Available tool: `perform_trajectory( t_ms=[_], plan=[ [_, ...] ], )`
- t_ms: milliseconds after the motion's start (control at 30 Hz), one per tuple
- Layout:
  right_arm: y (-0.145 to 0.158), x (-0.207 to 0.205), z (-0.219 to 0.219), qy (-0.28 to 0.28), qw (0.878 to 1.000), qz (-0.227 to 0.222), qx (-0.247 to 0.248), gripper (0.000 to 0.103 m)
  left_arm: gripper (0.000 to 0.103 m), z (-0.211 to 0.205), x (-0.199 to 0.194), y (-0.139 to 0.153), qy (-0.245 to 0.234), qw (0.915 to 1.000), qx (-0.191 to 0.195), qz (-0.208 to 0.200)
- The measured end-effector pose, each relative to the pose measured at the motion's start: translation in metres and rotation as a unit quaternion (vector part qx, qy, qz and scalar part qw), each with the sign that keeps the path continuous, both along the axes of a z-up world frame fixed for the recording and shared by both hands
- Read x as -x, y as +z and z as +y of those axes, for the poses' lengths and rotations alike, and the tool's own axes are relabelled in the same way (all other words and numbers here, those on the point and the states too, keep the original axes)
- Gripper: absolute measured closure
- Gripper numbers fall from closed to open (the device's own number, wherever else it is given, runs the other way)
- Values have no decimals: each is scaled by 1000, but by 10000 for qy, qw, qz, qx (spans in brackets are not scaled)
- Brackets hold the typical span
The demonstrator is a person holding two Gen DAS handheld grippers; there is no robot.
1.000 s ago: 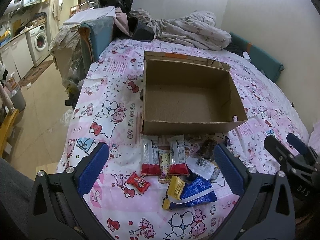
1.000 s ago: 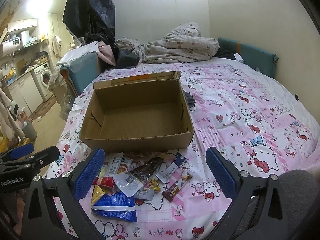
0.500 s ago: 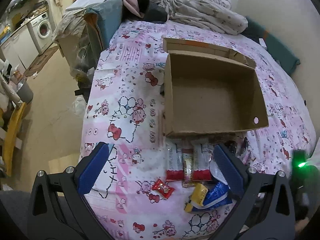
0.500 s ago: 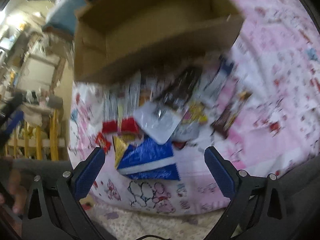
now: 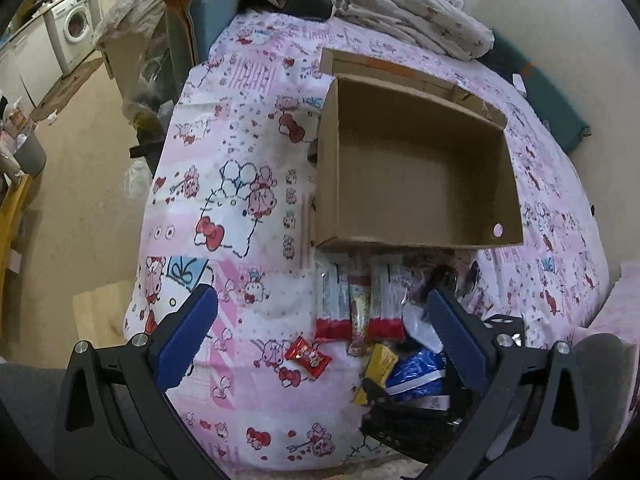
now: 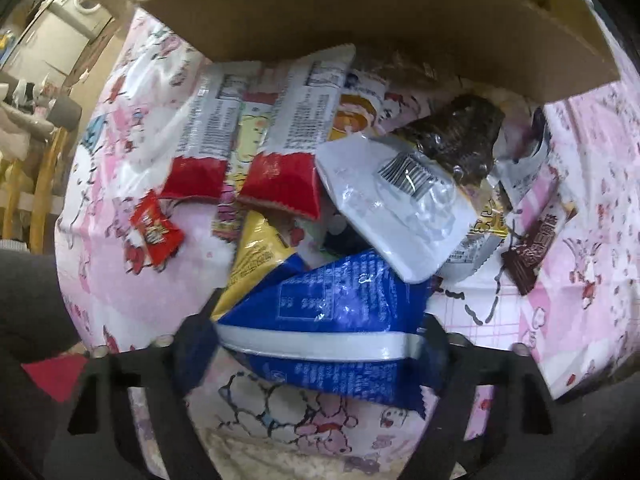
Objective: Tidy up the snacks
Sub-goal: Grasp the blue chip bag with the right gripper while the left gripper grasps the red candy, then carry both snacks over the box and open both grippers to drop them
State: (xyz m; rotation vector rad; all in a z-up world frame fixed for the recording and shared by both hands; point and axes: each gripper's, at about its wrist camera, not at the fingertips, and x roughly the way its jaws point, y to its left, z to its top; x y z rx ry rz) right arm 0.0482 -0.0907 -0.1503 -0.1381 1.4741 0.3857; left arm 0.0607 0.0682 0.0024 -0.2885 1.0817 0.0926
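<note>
A: Right claw (image 6: pixel 316 344) first. State?
B: Spread wide, one finger (image 6: pixel 192 356) at each end of the blue packet (image 6: pixel 332 320). Packet sits in the gap. Pads look to be at its edges, but motion blur, so I can't tell if they press.
A: Packet axis?
B: Long axis runs side to side across the fingers, white seal strip nearest the camera, its narrower end pointing toward the box.
A: Left claw (image 5: pixel 320 332)?
B: Also spread wide, pinching nothing, hovering above the bed edge. Small red candy (image 5: pixel 307 357) lies on the sheet between its fingers. Right claw's black body shows low in that view, at the blue packet.
A: Next out?
B: Yellow packet (image 6: pixel 254 256) tucked under the blue one's left corner. White pouch (image 6: pixel 396 208) with a barcode overlaps the blue packet's far end, tilted. Brown bar (image 6: pixel 532 252) off to the right, angled.
A: Then?
B: Two red-and-white bars (image 6: pixel 208 136), side by side, lengthwise toward the box, red ends nearer. Dark crinkly wrapper (image 6: pixel 456 136) beside them, near the box wall.
A: Farthest?
B: Cardboard box (image 5: pixel 416 168), open top, on the pink cartoon bedsheet (image 5: pixel 224 184), the snack pile just in front of its near wall. Rumpled blanket (image 5: pixel 408 20) beyond.
</note>
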Motion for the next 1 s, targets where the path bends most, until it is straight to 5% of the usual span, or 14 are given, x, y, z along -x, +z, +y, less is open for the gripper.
perform_trajectory(
  t_ms=[167,367,467,600,700,1000],
  plan=[
    [34,18,-15,-212,9996,-15,-175,25,0,12,3,-8,-5,9997,136,186],
    [94,21,-43,-395,9941,-362,-947,25,4,36,17,-37,646,9934,582,748],
    [126,9,-65,-577,9857,-647,-1447,24,14,34,21,-59,872,9860,872,1122],
    [151,-7,-90,-664,9770,-978,-1774,24,32,11,16,-91,979,9806,785,1503],
    [160,-23,-100,-730,9734,-1112,-1864,24,60,3,10,-113,1201,9747,784,1713],
    [144,-53,-128,-843,9684,-1078,-2083,24,62,-19,-7,-152,1458,9653,452,2118]
  ],
)
